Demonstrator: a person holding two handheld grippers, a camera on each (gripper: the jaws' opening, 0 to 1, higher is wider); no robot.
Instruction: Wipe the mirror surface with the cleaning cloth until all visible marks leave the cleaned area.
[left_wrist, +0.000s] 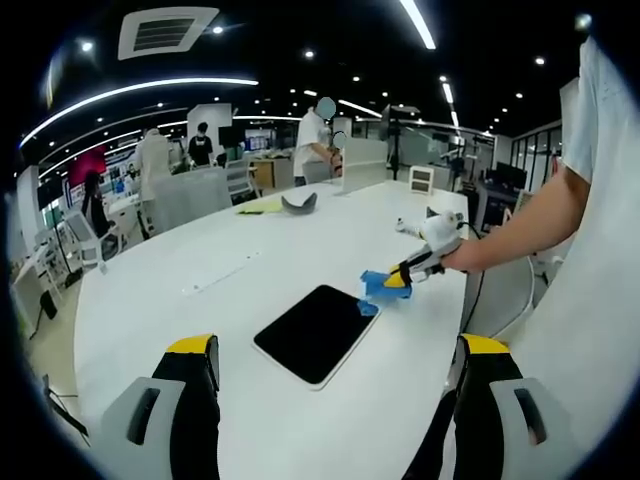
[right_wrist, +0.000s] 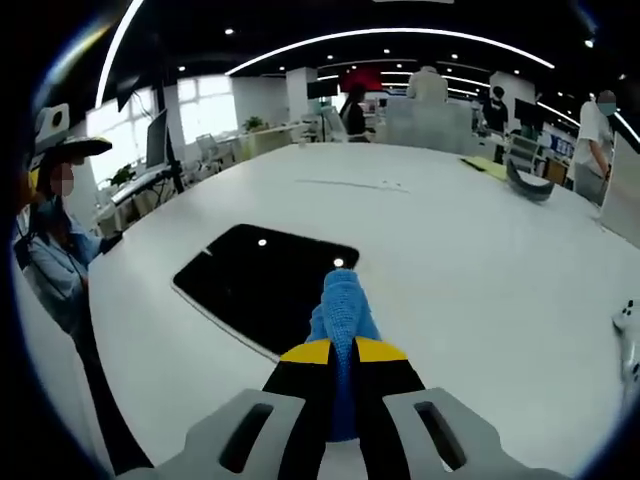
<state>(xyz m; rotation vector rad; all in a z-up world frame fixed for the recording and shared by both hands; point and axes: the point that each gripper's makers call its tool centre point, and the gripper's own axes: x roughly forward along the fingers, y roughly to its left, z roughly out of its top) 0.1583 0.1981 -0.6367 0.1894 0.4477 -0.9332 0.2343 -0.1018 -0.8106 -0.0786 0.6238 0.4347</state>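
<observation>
A: Where's the flat dark rectangular mirror with the white rim (left_wrist: 320, 333)?

B: Lying flat on the round white table (left_wrist: 200, 280), between both grippers. Right gripper (right_wrist: 338, 352) is clamped on the bunched blue cleaning cloth (right_wrist: 342, 305), whose tip sits at the mirror's near edge.

A: Left gripper (left_wrist: 335, 350)?

B: Jaws wide apart, holding nothing, hovering short of the mirror.

A: Progress?

B: Early, I'd say. Cloth is only at one edge and most of the surface looks unwiped. Marks are too small to tell.
</observation>
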